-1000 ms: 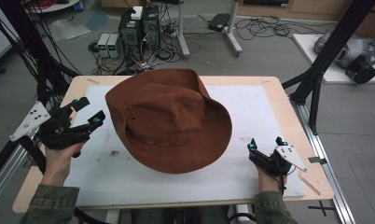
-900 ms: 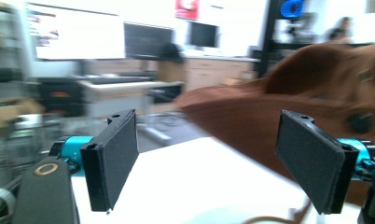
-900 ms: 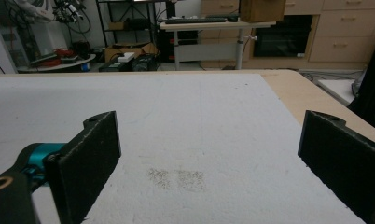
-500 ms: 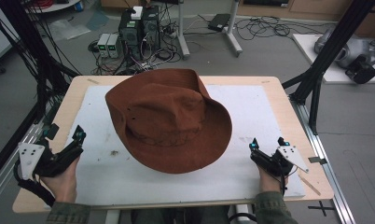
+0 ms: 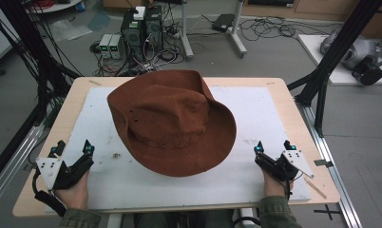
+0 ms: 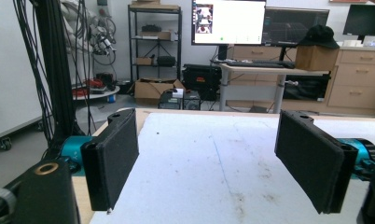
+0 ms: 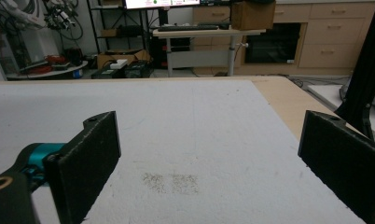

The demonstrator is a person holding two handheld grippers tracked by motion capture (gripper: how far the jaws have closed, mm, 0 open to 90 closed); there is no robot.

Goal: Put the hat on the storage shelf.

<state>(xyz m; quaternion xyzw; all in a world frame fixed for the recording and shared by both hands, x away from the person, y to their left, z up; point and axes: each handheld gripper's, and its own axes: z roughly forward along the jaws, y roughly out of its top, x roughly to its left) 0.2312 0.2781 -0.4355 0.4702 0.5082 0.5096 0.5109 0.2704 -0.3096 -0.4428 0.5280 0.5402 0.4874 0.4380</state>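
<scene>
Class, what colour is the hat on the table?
The hat is rusty brown, plain with no pattern; it shows best in the high view.

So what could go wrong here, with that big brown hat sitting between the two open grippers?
The hat is soft and floppy, so a pinch on its brim might crumple it or slip. Its far brim already overhangs the white mat, so a push could slide it further back. The left gripper and right gripper sit near the table's front edge.

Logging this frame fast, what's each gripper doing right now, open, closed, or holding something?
Left gripper: open, holding nothing, near the table's front left corner.
Right gripper: open, holding nothing, right of the brown hat.
</scene>
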